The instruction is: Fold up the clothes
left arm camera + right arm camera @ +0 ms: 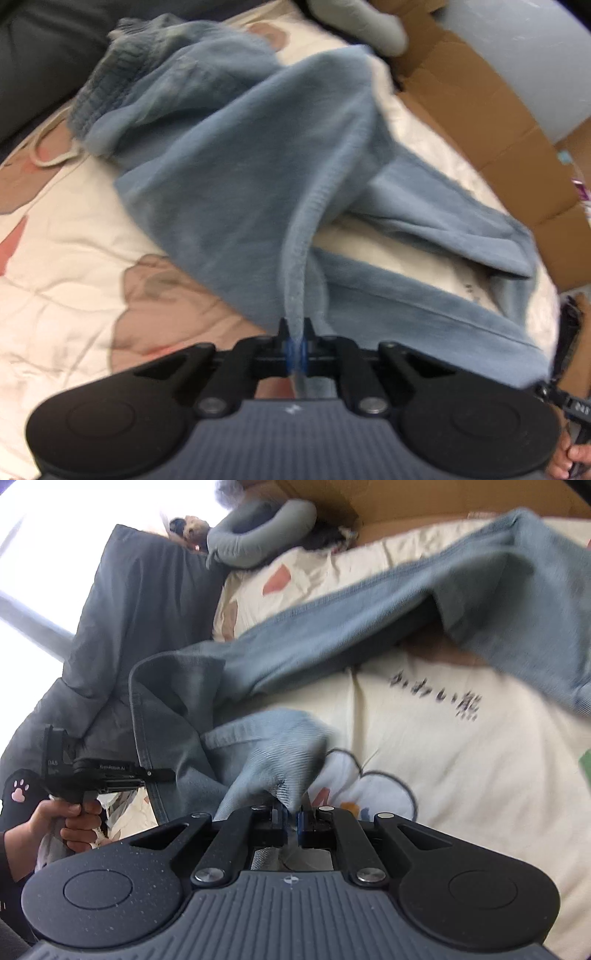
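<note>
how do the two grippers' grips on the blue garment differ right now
The left gripper pinches a thin, seamed edge of the blue garment, which runs taut and straight away from its tips. The right gripper holds a thicker, bunched ribbed part that fans out loosely above its tips. The left gripper's fingers look pressed closer together than the right gripper's. Both are shut on the same garment, which is lifted partly off the cream patterned bedding.

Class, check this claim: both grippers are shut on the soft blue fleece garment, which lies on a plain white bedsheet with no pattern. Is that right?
One detail is wrong. The cream bedsheet is not plain: the right wrist view shows printed shapes and dark lettering on it. The rest holds: the left gripper and right gripper both have jaws shut on the soft blue fleece garment.
</note>
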Demonstrator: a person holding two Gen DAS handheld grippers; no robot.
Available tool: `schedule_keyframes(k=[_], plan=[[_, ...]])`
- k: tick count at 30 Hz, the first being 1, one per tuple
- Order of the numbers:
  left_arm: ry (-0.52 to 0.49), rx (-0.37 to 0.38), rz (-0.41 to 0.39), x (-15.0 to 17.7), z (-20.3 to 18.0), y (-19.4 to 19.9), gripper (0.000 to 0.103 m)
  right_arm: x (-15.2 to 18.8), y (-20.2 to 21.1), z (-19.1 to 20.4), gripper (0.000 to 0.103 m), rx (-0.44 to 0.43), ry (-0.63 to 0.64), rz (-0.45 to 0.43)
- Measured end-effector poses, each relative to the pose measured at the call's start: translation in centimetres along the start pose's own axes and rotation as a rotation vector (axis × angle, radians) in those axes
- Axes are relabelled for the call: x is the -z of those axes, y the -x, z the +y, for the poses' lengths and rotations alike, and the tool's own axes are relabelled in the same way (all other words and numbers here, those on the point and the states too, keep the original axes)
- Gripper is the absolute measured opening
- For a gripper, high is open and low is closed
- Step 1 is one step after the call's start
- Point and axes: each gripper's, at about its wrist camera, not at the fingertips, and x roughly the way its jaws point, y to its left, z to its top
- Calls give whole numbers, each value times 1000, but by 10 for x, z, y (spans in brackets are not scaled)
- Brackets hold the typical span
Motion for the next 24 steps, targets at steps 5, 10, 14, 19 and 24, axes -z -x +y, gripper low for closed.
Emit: schedule_keyframes(k=[5, 10, 14, 19, 24], plan=[[-25, 90, 9, 2, -23, 11, 4, -7, 35, -4, 1, 43, -23, -62], [-41, 143, 28, 7, -45, 15, 4, -4, 66, -10, 1, 85, -43, -103], [-57, 183, 42, 11, -60, 13, 4, -3, 86, -11, 1, 120, -63, -129], [-63, 232, 50, 14, -72, 12, 4, -4, 106, -13, 1, 171, -79, -157], [-69, 281, 64, 19, -85, 9, 4, -7, 126, -20, 1, 228, -97, -167]])
